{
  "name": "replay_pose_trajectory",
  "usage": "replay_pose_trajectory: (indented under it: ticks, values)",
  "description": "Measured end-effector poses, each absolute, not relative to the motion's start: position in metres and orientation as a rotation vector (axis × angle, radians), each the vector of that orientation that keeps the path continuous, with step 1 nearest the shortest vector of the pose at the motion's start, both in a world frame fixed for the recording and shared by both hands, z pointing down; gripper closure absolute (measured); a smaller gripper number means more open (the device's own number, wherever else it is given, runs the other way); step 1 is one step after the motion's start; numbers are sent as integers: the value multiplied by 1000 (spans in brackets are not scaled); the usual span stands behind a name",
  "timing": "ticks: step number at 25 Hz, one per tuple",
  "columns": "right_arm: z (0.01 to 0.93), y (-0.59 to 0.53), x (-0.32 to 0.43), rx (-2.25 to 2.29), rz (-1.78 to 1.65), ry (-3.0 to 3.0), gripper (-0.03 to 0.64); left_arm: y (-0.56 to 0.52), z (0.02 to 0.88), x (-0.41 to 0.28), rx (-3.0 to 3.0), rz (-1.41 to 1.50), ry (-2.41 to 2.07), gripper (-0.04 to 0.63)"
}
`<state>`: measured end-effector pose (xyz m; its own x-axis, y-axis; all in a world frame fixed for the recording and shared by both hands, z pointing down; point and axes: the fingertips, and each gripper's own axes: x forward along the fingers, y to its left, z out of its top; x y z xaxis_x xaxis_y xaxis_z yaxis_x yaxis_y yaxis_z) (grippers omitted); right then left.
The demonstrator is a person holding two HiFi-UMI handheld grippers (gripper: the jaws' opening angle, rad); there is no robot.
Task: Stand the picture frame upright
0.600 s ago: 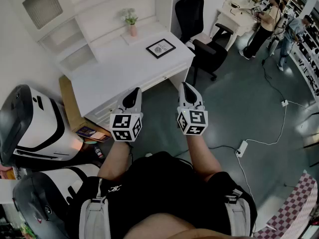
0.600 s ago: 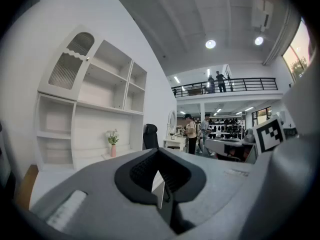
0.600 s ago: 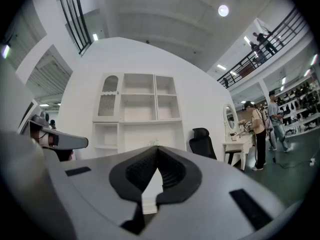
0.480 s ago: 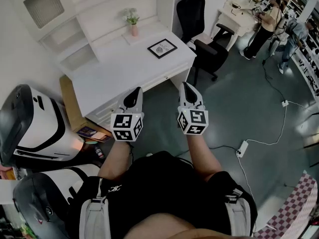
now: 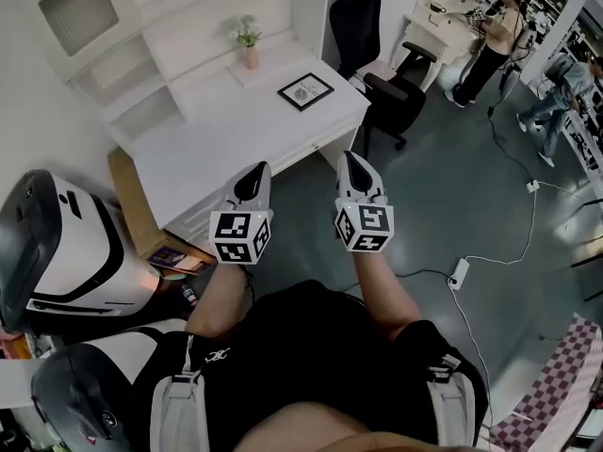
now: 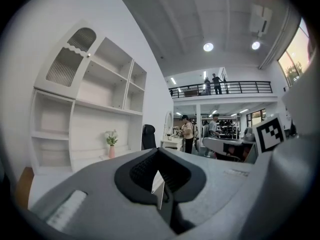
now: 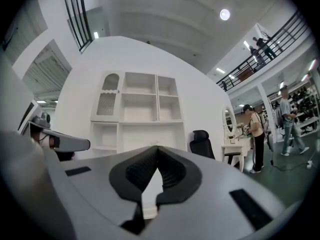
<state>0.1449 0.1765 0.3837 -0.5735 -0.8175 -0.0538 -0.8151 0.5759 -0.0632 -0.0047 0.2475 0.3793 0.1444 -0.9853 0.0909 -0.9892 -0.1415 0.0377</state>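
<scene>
Since the earlier frames the person in blue at the far right has stepped away from the person in tan. The whole head view has also slid a little, so the power strip on the floor sits slightly higher in the picture. Both claws have kept their place in front of the person's chest.

The left claw is closed, its dark pads meeting with nothing between them. The right claw is closed and empty as well. They are held level and side by side, a gap between them, over the grey floor just in front of the desk. Each marker cube faces the head camera.

The picture frame lies flat and face up near the desk's back right corner, turned at an angle to the edges. It is black-rimmed with a white mat and stands well apart from both claws.

Behind it, on a raised ledge, is a small potted plant in a pink vase. White hutch shelves rise at the back of the desk. A black office chair stands just beside the desk's right end. A brown cardboard box leans at its left end, near two large white-and-black rounded housings.
</scene>
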Motion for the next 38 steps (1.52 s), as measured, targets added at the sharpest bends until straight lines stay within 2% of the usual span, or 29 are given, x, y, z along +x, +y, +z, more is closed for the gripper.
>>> replay_pose_trajectory:
  ticks: [22, 38]
  values:
    - [372, 200, 103, -1485, 37, 2672, 615, 266, 382, -49, 2372, 35, -1942, 580]
    - [390, 109, 87, -1478, -9, 2671, 615, 183, 392, -69, 2352, 91, -1975, 580]
